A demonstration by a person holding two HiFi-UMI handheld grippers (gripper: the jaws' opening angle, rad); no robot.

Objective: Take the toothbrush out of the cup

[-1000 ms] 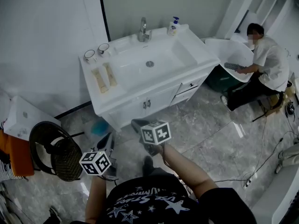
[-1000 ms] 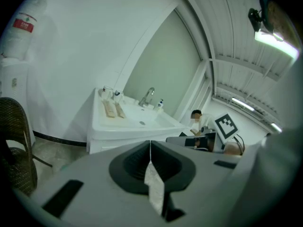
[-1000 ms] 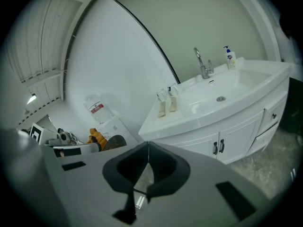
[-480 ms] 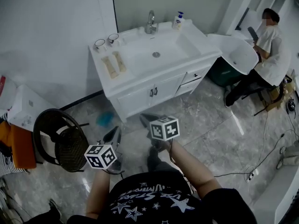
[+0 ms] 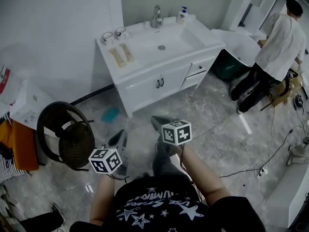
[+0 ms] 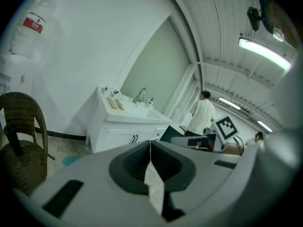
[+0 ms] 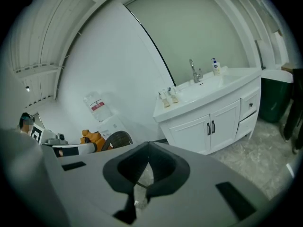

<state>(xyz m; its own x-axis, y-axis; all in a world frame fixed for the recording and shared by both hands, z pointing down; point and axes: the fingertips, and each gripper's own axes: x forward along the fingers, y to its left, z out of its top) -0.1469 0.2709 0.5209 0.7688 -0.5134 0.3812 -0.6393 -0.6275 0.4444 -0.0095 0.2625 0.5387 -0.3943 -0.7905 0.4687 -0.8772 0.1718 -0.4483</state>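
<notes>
Two cups [image 5: 107,35] [image 5: 120,31] stand on the back left corner of the white vanity [image 5: 145,76], too far off to make out a toothbrush in them. Two tan tubes [image 5: 121,55] lie in front of the cups. My left gripper [image 5: 119,135] and right gripper [image 5: 155,121] hover over the marble floor, well short of the vanity and pointing toward it. The jaws of the left gripper [image 6: 150,143] meet in a thin seam with nothing between them. The right gripper [image 7: 148,148] is likewise shut and empty.
A wicker chair [image 5: 67,139] stands to the left of my grippers. A person [image 5: 277,47] stands at the right beside a leaning white basin [image 5: 241,45] and a green bin [image 5: 226,67]. Cables [image 5: 270,153] trail across the floor at the right. A faucet [image 5: 156,16] and soap bottle [image 5: 182,14] sit on the vanity.
The vanity has shifted up and looks slightly smaller in the head view. The person at the right has risen from crouching to standing. Both grippers stay shut.
</notes>
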